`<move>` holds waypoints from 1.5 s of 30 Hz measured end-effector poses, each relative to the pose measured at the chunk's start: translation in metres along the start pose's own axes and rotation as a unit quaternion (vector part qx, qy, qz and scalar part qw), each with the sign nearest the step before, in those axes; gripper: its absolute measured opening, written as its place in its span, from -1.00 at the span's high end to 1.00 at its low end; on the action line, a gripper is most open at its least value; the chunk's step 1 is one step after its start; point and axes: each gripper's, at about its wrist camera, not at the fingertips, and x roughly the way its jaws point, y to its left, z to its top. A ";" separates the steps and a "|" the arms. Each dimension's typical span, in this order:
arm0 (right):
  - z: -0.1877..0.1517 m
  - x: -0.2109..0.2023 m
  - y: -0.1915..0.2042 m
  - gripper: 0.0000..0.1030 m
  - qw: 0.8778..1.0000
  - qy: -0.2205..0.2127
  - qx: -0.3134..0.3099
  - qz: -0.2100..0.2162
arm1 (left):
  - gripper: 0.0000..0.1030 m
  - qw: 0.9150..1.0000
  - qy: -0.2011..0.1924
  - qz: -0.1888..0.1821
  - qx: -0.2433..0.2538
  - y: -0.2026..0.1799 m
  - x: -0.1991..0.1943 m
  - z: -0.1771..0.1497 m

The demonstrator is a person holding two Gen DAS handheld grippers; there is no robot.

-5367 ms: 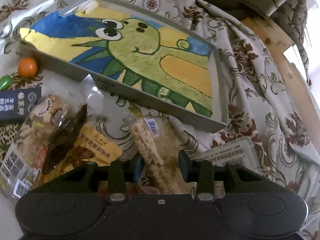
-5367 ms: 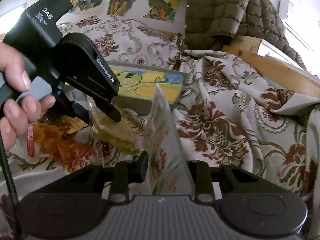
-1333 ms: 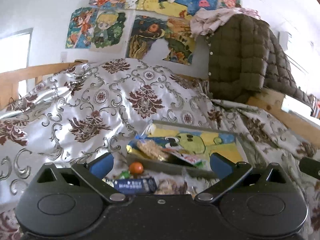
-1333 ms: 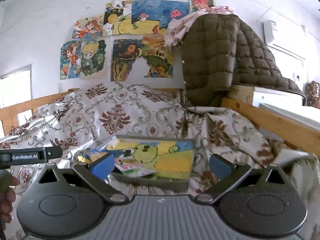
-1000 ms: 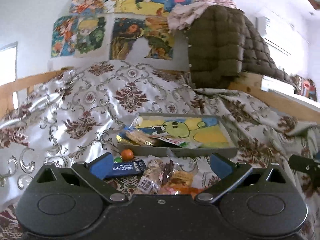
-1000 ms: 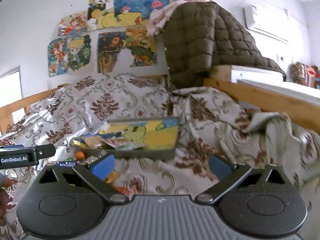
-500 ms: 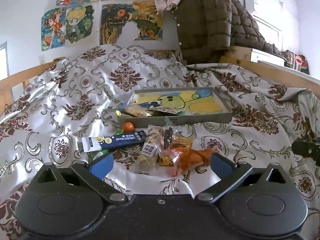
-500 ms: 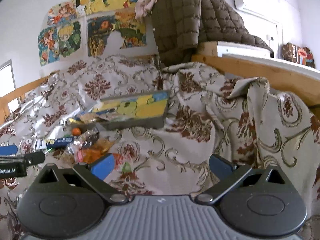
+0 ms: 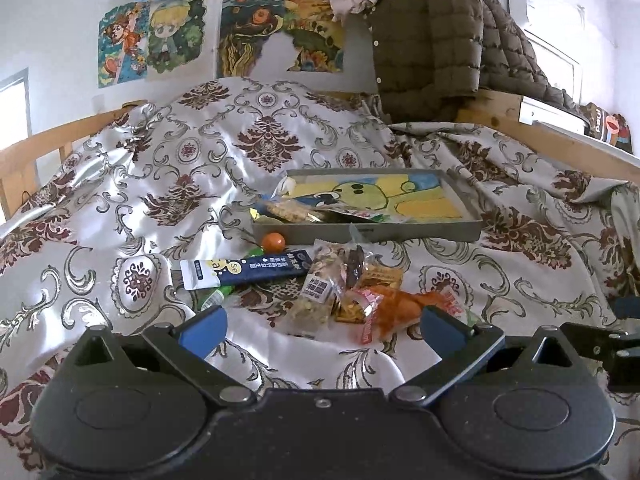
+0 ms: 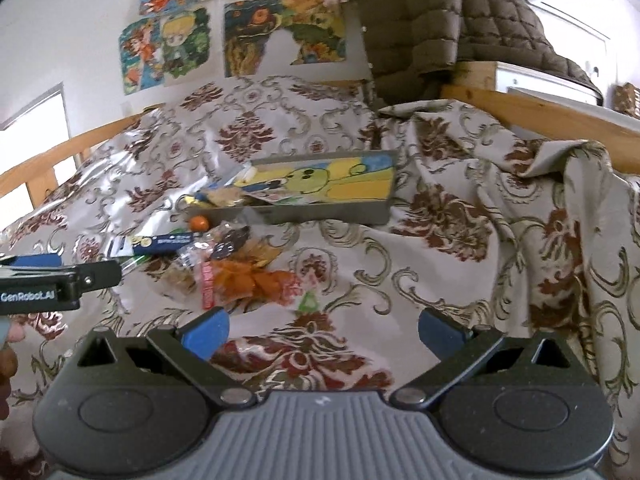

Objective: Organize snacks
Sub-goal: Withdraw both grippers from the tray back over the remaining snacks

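I see one tray [image 9: 384,232] on the bed [image 9: 120,200], one orange ball [image 9: 273,241], one blue box [image 9: 244,272]. Both tongs, left [image 9: 320,326] and right [image 10: 320,330], spread apart, empty.

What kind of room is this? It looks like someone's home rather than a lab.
Most likely a bedroom: a patterned bedspread lies over a wooden bed frame, cartoon posters are stuck on the wall, and a quilted jacket hangs at the back.
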 end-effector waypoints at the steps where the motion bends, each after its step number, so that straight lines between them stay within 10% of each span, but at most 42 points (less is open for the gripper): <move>1: 0.000 0.000 0.002 -1.00 1.000 0.001 -0.006 0.000 | -0.98 1.000 0.002 -0.002 0.001 0.000 0.000 0.000; 31: 0.014 0.015 0.005 -1.00 1.000 -0.014 -0.015 -0.002 | -0.98 0.999 0.000 0.035 -0.017 0.017 0.008 0.014; 45: 0.028 0.027 -0.002 -1.00 1.000 -0.014 -0.022 -0.008 | -0.99 0.997 0.002 0.036 0.075 0.012 0.034 0.043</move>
